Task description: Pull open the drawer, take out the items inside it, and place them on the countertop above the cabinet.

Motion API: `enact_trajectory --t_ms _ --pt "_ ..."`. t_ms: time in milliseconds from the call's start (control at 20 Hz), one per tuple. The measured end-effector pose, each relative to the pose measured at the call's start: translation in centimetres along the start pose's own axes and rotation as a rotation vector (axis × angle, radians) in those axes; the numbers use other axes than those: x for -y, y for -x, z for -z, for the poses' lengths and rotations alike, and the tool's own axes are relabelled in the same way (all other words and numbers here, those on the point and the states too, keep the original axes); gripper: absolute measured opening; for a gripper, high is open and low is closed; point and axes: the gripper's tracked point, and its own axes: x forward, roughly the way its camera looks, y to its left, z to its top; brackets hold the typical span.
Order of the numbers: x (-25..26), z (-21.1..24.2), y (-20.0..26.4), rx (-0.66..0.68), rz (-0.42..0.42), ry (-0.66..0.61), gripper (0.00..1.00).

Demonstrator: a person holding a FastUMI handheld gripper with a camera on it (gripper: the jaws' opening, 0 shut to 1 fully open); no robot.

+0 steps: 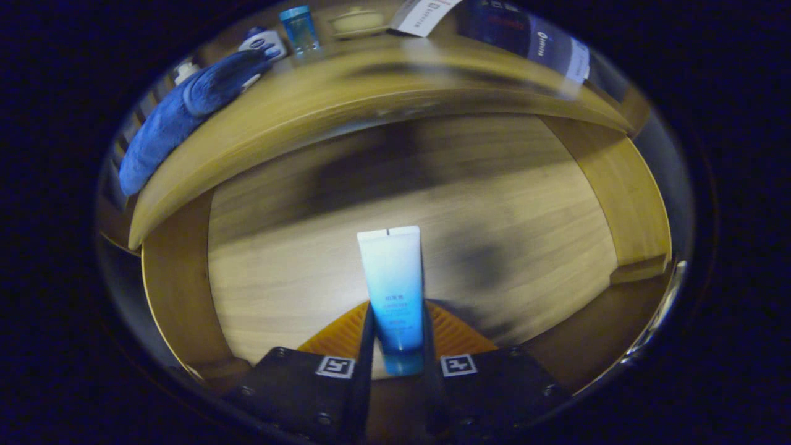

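Countertop (346, 93): blue towel (179, 111); bottle (301, 29); bowl (357, 21).

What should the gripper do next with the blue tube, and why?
Probably lift the tube up out of the open drawer and carry it toward the countertop. The gripper looks shut on the tube's lower end, both fingers against its sides, while the drawer floor lies beneath it. The countertop beyond has bare room beside the blue towel.

Your claw (397, 337) is clamped on a smooth, slightly glossy plastic tube (392, 290), ribbed pads (451, 334) pressing both sides. Drawer (395, 247) floor is pale matt wood with visible grain. Worktop (346, 99) is the same wood, satin sheen. On it you've got a fuzzy blue cloth (179, 117) and a clear plastic bottle (300, 31).
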Motion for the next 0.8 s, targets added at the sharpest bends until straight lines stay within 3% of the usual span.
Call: enact_trajectory --t_ms 350,550,800 --pt "3.1 -0.4 1.3 0.031 0.162 0.104 0.36" --pt "5.4 -1.3 4.7 0.057 0.289 0.161 0.36" --pt "6.8 -3.2 9.4 0.143 0.370 0.154 0.36"
